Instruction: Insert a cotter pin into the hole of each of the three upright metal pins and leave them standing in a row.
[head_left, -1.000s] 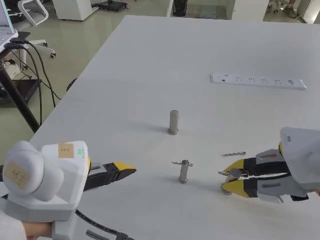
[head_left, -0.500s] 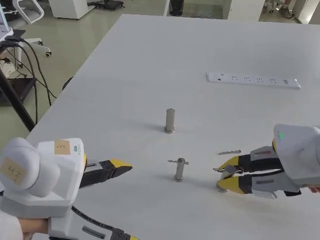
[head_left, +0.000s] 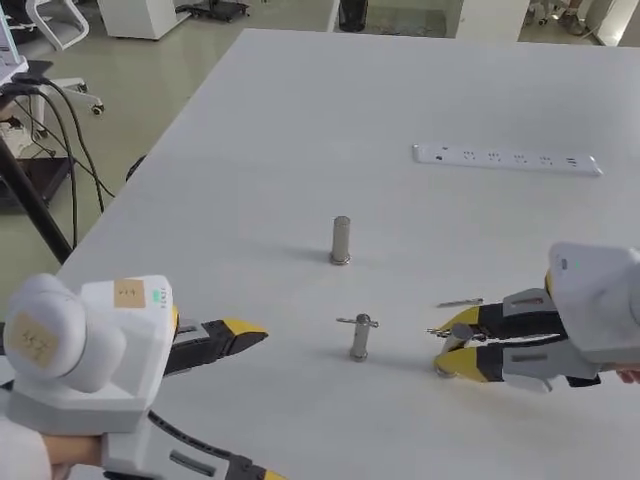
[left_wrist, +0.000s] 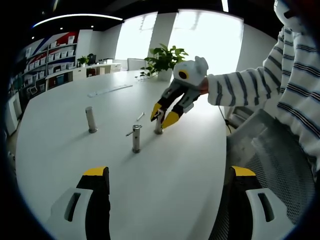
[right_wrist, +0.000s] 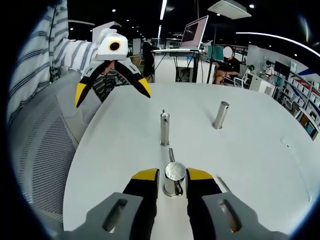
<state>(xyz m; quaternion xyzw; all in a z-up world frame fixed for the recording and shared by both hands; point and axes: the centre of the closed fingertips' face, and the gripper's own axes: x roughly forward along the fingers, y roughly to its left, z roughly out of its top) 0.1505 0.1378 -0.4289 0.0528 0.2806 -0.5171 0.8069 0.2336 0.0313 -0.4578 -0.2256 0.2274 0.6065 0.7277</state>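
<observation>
Looking down from the head view, the white tabletop (head_left: 300, 120) carries three upright metal pins in a loose diagonal. The far pin (head_left: 340, 241) stands bare. The middle pin (head_left: 360, 338) has a cotter pin (head_left: 352, 322) through its top. The near pin (head_left: 448, 355) sits between the yellow fingers of the right gripper (head_left: 445, 347). A loose cotter pin (head_left: 460, 302) lies flat just beyond that gripper. A power strip (head_left: 507, 160) lies well back. The left gripper (head_left: 255, 335) hovers low at the left, well apart from all three pins.

Over to the left gripper view: its own fingers (left_wrist: 95, 172) are spread wide over bare tabletop with nothing between them. Ahead stand the far pin (left_wrist: 90, 120) and the middle pin (left_wrist: 136, 138). The right gripper (left_wrist: 163, 116) comes down around the near pin (left_wrist: 159, 125), with a striped sleeve (left_wrist: 250, 85) behind it.

Now the right gripper view: the fingers (right_wrist: 146, 176) are narrow, hugging either side of the near pin's round head (right_wrist: 175, 172). Whether they actually pinch it, I cannot tell. A thin metal sliver (right_wrist: 171, 154) pokes out beyond that head, likely a second cotter pin. The middle pin (right_wrist: 164, 128) and the far pin (right_wrist: 220, 115) stand beyond. The left gripper (right_wrist: 111, 92) faces in from the top left, fingers splayed wide.
</observation>
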